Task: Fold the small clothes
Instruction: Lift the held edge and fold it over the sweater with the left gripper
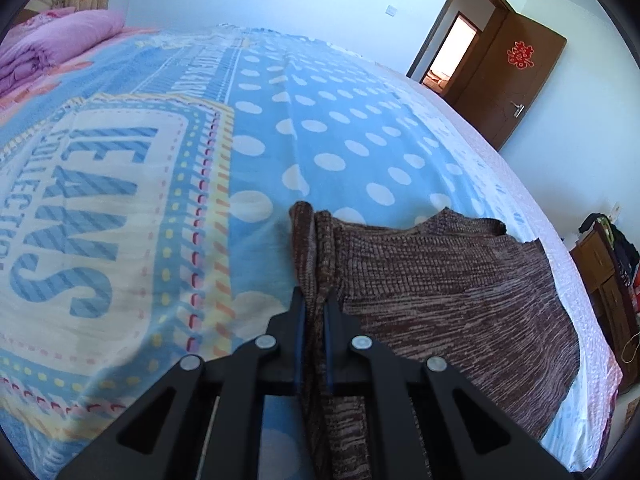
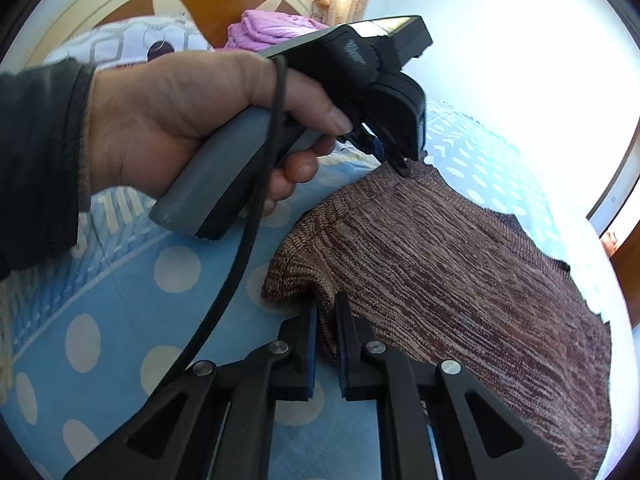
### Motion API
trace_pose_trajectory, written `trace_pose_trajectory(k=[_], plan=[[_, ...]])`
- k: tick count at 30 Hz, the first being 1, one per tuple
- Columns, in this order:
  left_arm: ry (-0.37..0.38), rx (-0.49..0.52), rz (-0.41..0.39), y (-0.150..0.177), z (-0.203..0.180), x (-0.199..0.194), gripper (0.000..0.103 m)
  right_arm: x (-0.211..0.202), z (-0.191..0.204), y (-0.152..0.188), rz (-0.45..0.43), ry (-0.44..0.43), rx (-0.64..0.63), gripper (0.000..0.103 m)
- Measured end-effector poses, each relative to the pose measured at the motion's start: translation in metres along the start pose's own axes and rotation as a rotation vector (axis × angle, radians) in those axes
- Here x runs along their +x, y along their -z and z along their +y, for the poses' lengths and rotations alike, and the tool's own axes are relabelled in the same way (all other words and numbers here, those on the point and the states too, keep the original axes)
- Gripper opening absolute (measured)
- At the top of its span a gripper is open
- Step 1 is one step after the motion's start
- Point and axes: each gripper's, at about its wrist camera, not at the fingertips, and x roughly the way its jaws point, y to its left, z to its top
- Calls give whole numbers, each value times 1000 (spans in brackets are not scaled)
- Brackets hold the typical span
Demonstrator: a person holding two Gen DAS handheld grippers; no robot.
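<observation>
Gripping is done on both sides, folding itself not yet visibly started.

Left wrist view: left hand-held gripper is clenched on a bunched edge of the brown knit garment, fabric pinched between the blue pads and running down through the jaws. Rest of the garment lies spread to the right on the bed sheet, blue with white dots and a printed text panel. No fold line showing; far edge looks uneven, one corner lifted or curled. Pink folded quilt sits far back, brown door open.

Right wrist view: right hand-held gripper is clenched on the near corner of the same garment, knit tucked between the pads. Across the cloth, the person's left hand squeezes the other gripper's handle, its tips on the far corner. Garment mostly flat between the two grips.

Judgement: early stage. Two corners of one edge secured; lifting over, laying down, and any second fold all remain.
</observation>
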Motion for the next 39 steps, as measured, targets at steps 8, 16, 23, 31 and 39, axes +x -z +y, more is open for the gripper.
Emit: trace_pose_trajectory(k=[8, 16, 23, 31, 39], plan=[[-2, -3, 5, -3, -2, -4, 8, 3, -12, -1, 5, -24, 55, 7], [-3, -5, 1, -8, -10, -13, 8, -4, -19, 2, -14, -22, 80, 7], [0, -11, -6, -15, -23, -23, 7, -19, -31, 4, -41, -12, 112, 7], [15, -1, -22, -23, -51, -34, 7, -35, -52, 8, -64, -6, 165, 7], [40, 4, -30, -33, -83, -41, 7, -53, -68, 18, -82, 1, 217, 7]])
